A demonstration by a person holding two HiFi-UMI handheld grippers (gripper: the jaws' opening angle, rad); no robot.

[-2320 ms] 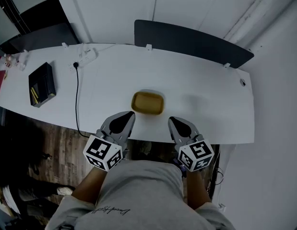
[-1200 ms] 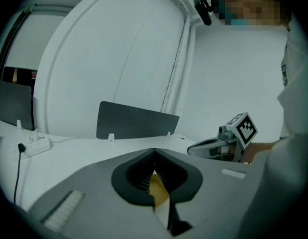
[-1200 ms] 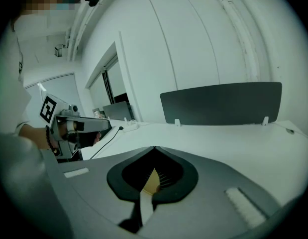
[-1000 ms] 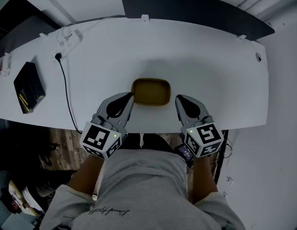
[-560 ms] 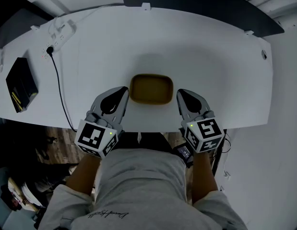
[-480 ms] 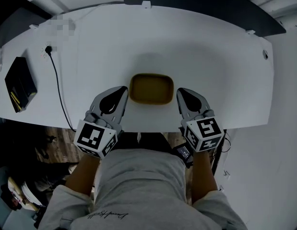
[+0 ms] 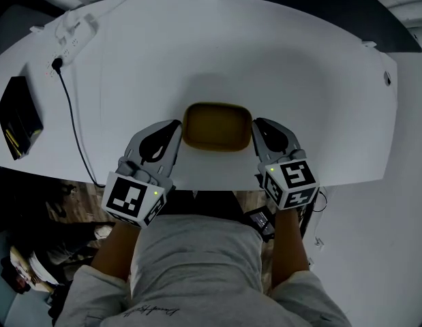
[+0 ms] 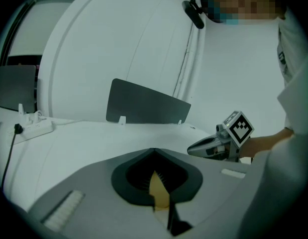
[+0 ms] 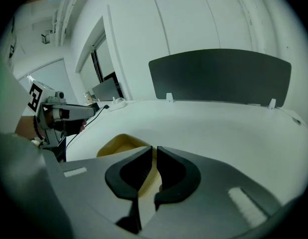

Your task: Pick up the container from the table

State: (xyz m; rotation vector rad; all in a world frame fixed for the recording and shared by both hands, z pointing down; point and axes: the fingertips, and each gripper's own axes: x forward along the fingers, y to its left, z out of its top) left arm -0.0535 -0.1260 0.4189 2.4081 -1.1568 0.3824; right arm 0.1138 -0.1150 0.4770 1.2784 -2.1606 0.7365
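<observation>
Left claw [image 7: 175, 126] and right claw [image 7: 260, 124] narrow, flanking the container [image 7: 217, 126]; only the gripper views show yellow through their slits — both claws nearer it than before.

the person wears a grey short-sleeved t-shirt [image 7: 197, 251] with a small line of dark script [image 7: 155, 310] printed on it. a dark device [image 7: 260, 219] with a pale screen sits at the right wrist. the left gripper [image 7: 174, 129] and right gripper [image 7: 260, 127] have smooth grey shells that taper to a point, each with a black teardrop recess on top. the left cube [image 7: 132, 199] and right cube [image 7: 291, 182] bear black-and-white square markers and a small green light. the inner pads [image 9: 144, 172] are black and ribbed.
</observation>
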